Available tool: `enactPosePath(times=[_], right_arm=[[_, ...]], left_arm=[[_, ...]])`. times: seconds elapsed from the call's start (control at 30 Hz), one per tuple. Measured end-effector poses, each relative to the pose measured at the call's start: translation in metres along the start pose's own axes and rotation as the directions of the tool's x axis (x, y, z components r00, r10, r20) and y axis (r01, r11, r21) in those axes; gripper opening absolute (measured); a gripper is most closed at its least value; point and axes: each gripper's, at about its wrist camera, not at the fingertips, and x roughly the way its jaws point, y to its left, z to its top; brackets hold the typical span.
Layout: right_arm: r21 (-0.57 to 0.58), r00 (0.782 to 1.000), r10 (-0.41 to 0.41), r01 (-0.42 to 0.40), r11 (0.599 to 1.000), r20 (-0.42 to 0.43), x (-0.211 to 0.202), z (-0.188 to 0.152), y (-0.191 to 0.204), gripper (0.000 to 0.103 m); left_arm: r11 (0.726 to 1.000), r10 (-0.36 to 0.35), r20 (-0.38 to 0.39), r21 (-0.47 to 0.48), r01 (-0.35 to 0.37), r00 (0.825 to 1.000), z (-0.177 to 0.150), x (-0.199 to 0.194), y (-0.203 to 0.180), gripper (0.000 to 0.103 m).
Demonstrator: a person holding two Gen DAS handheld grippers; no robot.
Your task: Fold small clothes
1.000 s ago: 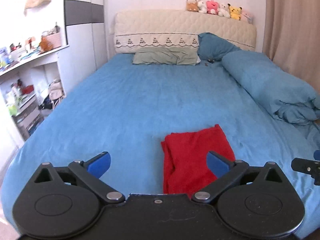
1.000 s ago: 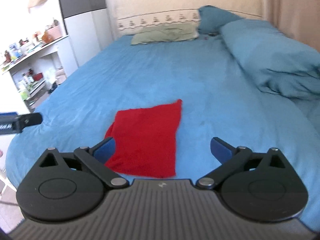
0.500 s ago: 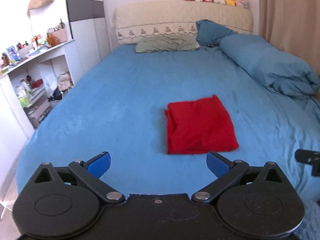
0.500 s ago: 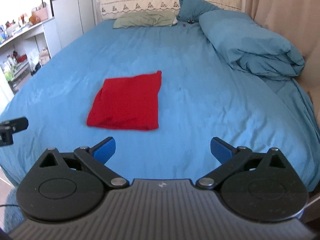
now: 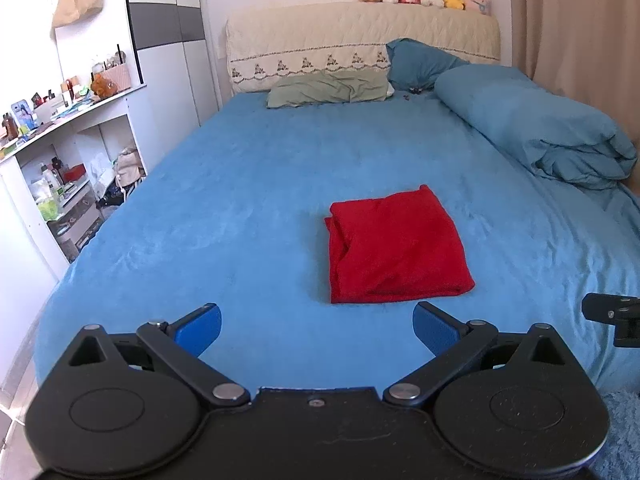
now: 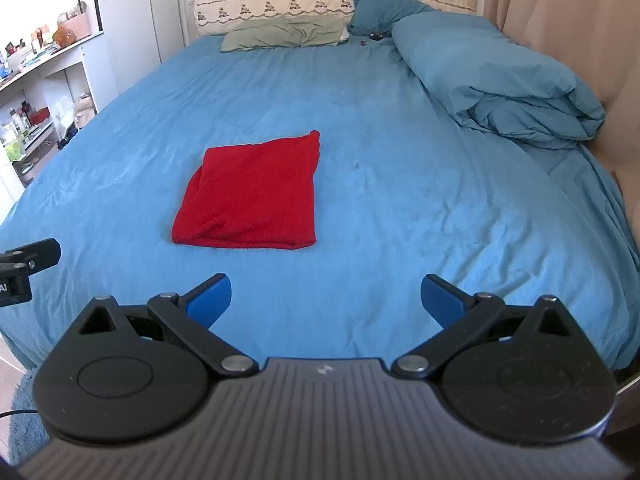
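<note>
Distance grows between both wide-open grippers, left gripper (image 5: 317,326) and right gripper (image 6: 326,296), and the red cloth (image 5: 394,246), which lies folded on the bed (image 5: 240,184), so this fold looks finished.

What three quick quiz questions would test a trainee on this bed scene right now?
1. True or false: the red garment lies folded on the blue bedsheet.
2. Are the jaws of the left gripper and right gripper open or shut?
3. Which lies against the headboard: (a) green pillow, (b) red garment, (c) a towel?

Key: 1 true. 2 open, both empty and short of the garment. 3 (a).
</note>
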Motion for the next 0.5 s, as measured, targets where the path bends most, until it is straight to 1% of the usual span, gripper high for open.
enactPosePath(times=[0.5], right_arm=[[0.02, 1.0, 0.0, 0.0, 1.0, 0.009, -0.0012, 0.0011, -0.0024, 0.103]], left_arm=[[1.0, -0.008, 0.014, 0.006, 0.008, 1.0, 0.0002, -0.0058, 0.0024, 0.103]])
